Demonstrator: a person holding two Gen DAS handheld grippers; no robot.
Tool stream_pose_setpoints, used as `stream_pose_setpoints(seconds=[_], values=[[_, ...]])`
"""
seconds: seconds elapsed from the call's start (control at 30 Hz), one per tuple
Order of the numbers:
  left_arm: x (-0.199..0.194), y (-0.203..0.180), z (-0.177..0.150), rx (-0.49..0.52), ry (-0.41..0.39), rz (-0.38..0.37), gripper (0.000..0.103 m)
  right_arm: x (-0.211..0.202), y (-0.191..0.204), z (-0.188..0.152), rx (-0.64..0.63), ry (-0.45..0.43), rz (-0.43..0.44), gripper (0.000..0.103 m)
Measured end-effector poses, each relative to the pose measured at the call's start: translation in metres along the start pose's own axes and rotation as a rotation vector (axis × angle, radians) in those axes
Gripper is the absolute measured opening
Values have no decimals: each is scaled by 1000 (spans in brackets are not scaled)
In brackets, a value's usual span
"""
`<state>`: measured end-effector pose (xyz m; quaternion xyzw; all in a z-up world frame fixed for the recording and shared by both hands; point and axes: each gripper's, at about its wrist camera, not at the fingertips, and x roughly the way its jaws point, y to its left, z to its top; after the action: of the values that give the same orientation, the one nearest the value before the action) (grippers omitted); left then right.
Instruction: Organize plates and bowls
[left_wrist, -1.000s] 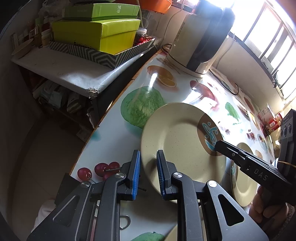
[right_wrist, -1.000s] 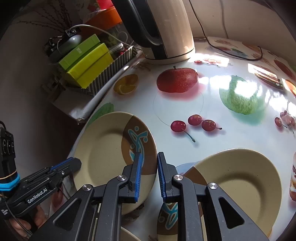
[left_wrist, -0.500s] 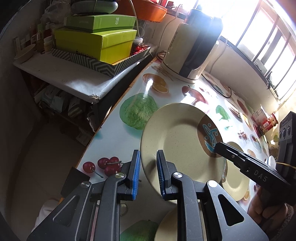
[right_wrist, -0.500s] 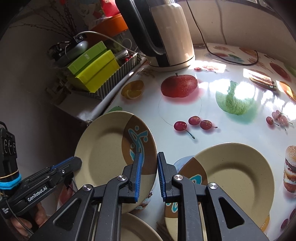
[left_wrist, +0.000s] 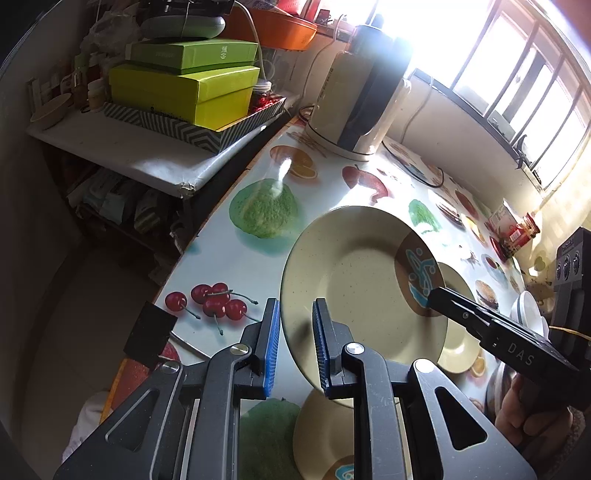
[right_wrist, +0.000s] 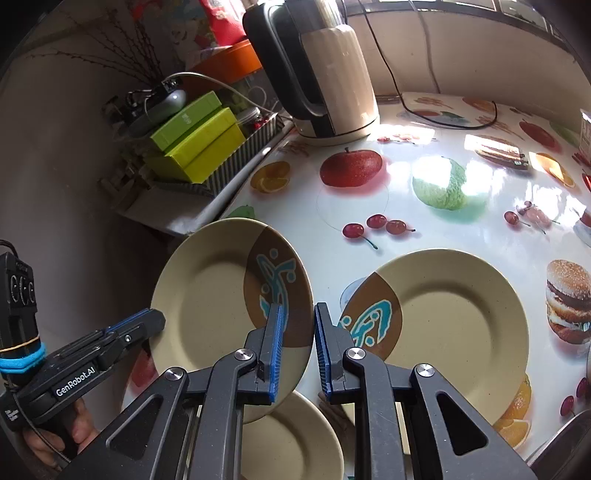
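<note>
Two grippers pinch one beige plate (left_wrist: 354, 284) by opposite rims, holding it tilted above the table: the left gripper (left_wrist: 294, 345) on its near edge, the right gripper (right_wrist: 297, 347) on the brown-patterned side. Its underside is hidden. Below it, a second plate (right_wrist: 454, 314) lies flat and a third (right_wrist: 295, 439) is partly covered. The fruit-print tablecloth (right_wrist: 424, 158) glares under the window (left_wrist: 517, 74), beside a kettle (right_wrist: 325, 70).
</note>
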<state>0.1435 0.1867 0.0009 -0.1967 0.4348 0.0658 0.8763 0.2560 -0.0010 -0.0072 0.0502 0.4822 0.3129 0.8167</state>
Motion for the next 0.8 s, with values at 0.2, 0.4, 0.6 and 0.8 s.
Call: stream_pose_setpoints(seconds=[0.2, 0.4, 0.6, 0.8], values=[[-8, -6, -12, 18, 2, -13, 19, -14, -1, -15, 11, -5, -8, 17], [-11, -8, -26, 23, 17, -18, 19, -25, -4, -32, 26, -8, -11, 17], [-12, -10, -41, 25, 33, -22, 19, -32, -4, -46, 29, 0, -16, 17], [-12, -12, -55, 30, 54, -19, 19, -38, -6, -60, 43, 9, -13, 17]])
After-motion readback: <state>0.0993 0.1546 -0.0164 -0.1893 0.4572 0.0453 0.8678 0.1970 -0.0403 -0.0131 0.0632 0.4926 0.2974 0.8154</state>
